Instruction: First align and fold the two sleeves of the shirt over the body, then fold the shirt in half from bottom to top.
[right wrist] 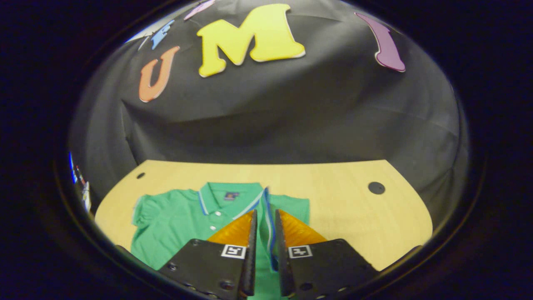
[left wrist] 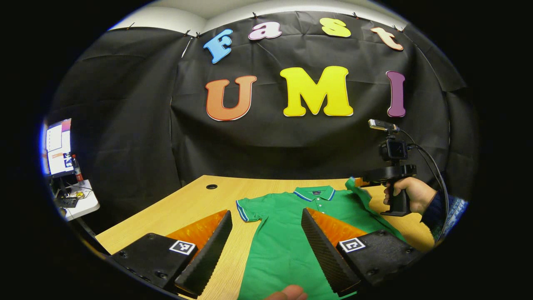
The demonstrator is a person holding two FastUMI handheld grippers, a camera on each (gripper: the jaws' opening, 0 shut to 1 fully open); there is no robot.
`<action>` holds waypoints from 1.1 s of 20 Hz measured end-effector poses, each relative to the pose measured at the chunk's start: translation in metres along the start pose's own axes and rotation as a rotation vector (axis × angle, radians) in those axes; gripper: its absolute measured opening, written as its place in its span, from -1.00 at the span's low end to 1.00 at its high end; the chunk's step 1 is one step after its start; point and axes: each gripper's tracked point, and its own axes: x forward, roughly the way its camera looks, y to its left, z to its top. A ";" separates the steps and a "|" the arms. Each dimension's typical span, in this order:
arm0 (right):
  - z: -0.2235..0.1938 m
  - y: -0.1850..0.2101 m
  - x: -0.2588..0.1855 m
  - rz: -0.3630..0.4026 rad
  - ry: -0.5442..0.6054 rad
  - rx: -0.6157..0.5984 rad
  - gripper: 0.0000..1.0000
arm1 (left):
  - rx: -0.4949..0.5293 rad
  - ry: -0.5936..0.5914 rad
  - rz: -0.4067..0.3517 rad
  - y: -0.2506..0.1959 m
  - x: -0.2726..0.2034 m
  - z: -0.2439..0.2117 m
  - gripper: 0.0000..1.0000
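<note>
Bare table (right wrist: 345,208) beside the shirt (right wrist: 179,221) leaves open room to pass.

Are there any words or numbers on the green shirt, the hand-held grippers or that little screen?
No text here can be read.
Neck tag of the shirt: too small and blurred to read.
Square markers on the left hand-held gripper and the right hand-held gripper: black-and-white patterns, not words.
Screen: too small to read.
</note>
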 end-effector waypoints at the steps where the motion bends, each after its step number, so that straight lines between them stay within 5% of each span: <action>1: 0.005 0.003 -0.007 0.008 -0.024 0.010 -0.19 | 0.004 -0.001 0.002 -0.002 0.000 -0.001 1.00; 4: 0.018 -0.004 -0.033 -0.020 -0.061 0.025 0.89 | 0.028 0.005 0.009 -0.012 0.002 -0.005 1.00; 11: 0.062 -0.044 -0.179 -0.103 -0.271 -0.104 0.92 | 0.111 -0.029 0.098 -0.016 -0.002 -0.003 1.00; 15: 0.043 -0.061 -0.263 -0.115 -0.351 -0.127 0.91 | 0.105 -0.079 0.126 -0.027 -0.017 0.011 1.00; 19: 0.001 -0.062 -0.305 -0.036 -0.401 -0.147 0.92 | 0.039 -0.089 0.068 -0.044 -0.025 0.023 1.00; 22: -0.027 -0.076 -0.315 -0.055 -0.432 -0.168 0.89 | 0.014 -0.039 0.008 -0.053 -0.024 0.032 1.00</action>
